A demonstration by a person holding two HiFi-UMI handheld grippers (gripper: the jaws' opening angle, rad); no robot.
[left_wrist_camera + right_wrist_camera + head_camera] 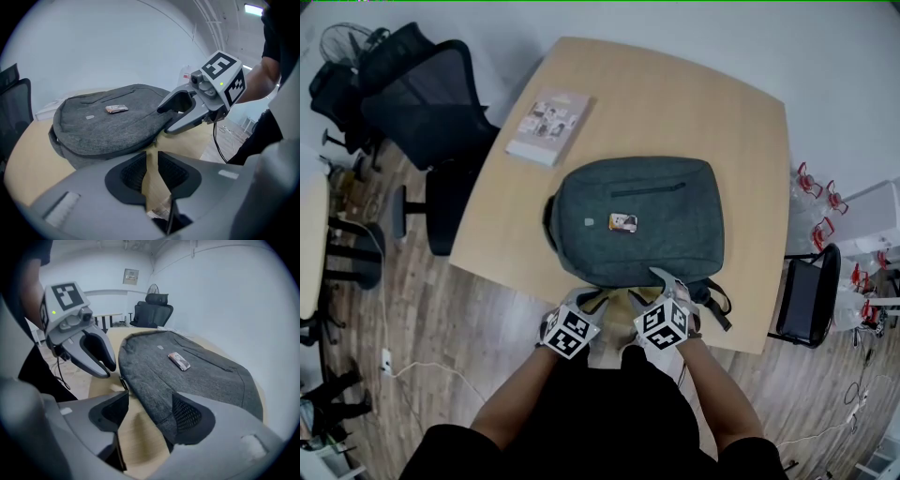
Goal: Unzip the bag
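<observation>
A grey backpack (637, 220) lies flat on the wooden table (675, 103), with a small label (623, 222) on its top face. Both grippers hover at its near edge, by the table's front. My left gripper (151, 161) has its jaws only a narrow gap apart, and just bare table shows between them. A small dark zipper pull (154, 139) hangs at the bag's edge just beyond its tips. My right gripper (145, 413) stands wide open, with the bag's edge (154, 399) lying by its right finger and not pinched. In the head view the left gripper (584, 302) and right gripper (662, 286) sit side by side.
A book (548, 127) lies at the table's far left. A black office chair (431, 112) stands left of the table and a black chair (806, 295) to its right. Cables trail on the wooden floor (422, 309).
</observation>
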